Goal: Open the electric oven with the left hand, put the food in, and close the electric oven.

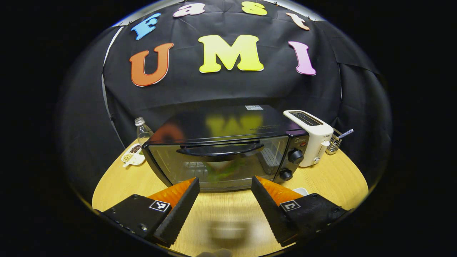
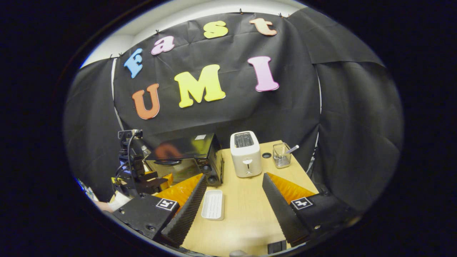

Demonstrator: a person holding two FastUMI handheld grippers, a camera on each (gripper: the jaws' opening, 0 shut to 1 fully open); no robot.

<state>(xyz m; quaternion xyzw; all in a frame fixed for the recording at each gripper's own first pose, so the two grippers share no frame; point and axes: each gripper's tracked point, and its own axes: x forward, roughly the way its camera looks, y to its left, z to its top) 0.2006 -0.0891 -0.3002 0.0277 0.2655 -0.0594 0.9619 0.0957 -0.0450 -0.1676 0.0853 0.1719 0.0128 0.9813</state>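
Your left gripper [image 1: 225,194] sits at the bottom of the left gripper view with its fingers spread wide and nothing between them, aimed straight at the black electric oven with a glass door [image 1: 221,150] in the middle of the frame. The oven door is closed, and its curved black handle [image 1: 219,150] runs across the top of the glass, above and beyond your fingertips. Behind the glass you can make out something green [image 1: 223,171], too blurred to name. Two black knobs [image 1: 295,156] sit on the oven's right side. Just right of the oven stands a white two-slot toaster [image 1: 310,137], and farther right a small wire basket [image 1: 335,142]. At the left edge of the light wooden table [image 1: 332,178] are a clear bottle [image 1: 142,131] and a white divided dish [image 1: 132,156].

In the right gripper view, your right gripper [image 2: 234,203] is at the bottom of the frame, fingers likewise held apart and empty. A white ridged rectangular tray [image 2: 213,204] lies empty on the table near its left finger. The oven appears at centre left, with the left gripper in front of it at the left edge.
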